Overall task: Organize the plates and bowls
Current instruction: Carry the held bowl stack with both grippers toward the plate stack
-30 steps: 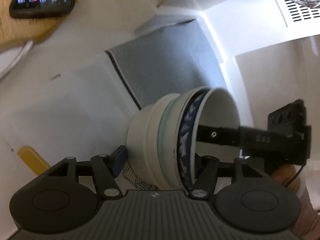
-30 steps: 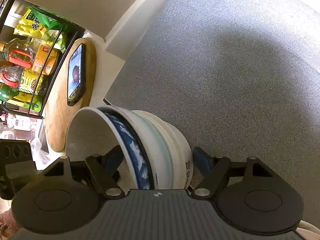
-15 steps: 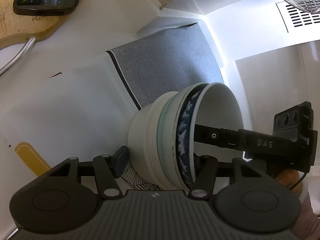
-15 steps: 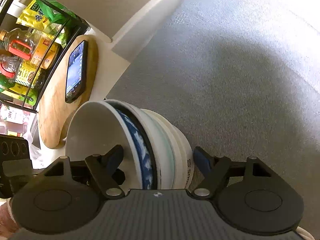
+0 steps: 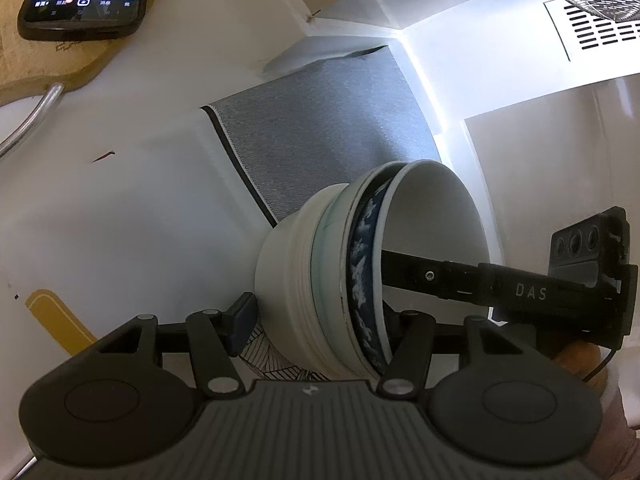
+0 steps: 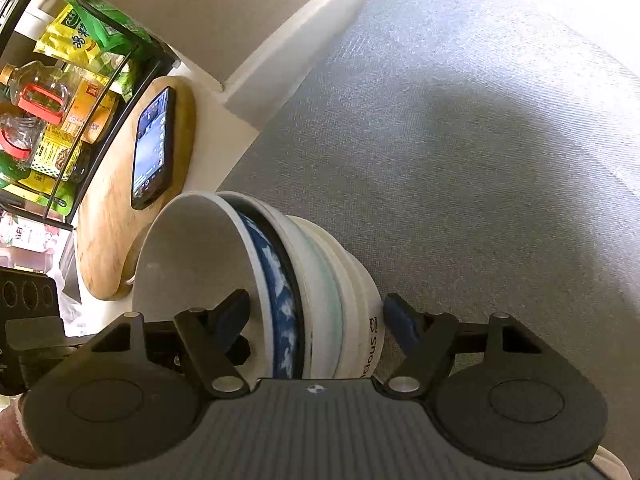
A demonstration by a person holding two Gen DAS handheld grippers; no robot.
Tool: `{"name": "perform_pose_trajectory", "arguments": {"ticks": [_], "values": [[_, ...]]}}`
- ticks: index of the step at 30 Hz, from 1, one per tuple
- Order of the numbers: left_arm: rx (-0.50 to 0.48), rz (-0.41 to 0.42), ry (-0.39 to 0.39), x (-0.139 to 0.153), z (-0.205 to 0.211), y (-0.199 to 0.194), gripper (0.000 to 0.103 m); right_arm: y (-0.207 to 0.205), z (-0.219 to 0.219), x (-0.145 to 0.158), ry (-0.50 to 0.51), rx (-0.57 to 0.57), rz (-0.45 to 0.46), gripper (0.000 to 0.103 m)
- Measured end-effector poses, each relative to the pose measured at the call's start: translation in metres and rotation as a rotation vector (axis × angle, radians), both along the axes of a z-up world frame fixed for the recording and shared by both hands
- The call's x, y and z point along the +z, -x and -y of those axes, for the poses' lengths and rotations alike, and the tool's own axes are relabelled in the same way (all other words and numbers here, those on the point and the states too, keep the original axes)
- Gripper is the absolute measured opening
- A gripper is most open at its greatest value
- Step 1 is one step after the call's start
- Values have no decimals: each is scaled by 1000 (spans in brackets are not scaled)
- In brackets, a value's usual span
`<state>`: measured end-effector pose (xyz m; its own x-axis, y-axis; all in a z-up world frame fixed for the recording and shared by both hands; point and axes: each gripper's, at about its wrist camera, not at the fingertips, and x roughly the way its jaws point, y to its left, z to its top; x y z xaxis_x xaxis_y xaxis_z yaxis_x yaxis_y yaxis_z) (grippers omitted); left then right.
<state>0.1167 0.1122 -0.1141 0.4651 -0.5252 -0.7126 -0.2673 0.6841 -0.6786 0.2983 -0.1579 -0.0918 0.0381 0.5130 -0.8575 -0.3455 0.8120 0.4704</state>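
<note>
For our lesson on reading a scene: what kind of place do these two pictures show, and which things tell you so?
Most likely a home kitchen: nested bowls held over a grey mat, a wooden cutting board on the counter, and a rack of food packets and oil bottles.

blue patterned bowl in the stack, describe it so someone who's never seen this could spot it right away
Find the grey mat; above it both grippers hold a nested stack of bowls tipped on its side. The blue patterned bowl sits just under the plain white inner bowl. It alone has a dark blue band with white marks; the outer bowls are white or pale green.
</note>
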Motion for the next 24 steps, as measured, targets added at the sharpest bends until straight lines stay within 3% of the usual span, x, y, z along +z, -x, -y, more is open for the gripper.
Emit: {"name": "perform_pose_trajectory", "arguments": {"ticks": [24], "values": [[-103,59,-9,13,23,-11,64,21,24,20,2,-98,59,75]]}}
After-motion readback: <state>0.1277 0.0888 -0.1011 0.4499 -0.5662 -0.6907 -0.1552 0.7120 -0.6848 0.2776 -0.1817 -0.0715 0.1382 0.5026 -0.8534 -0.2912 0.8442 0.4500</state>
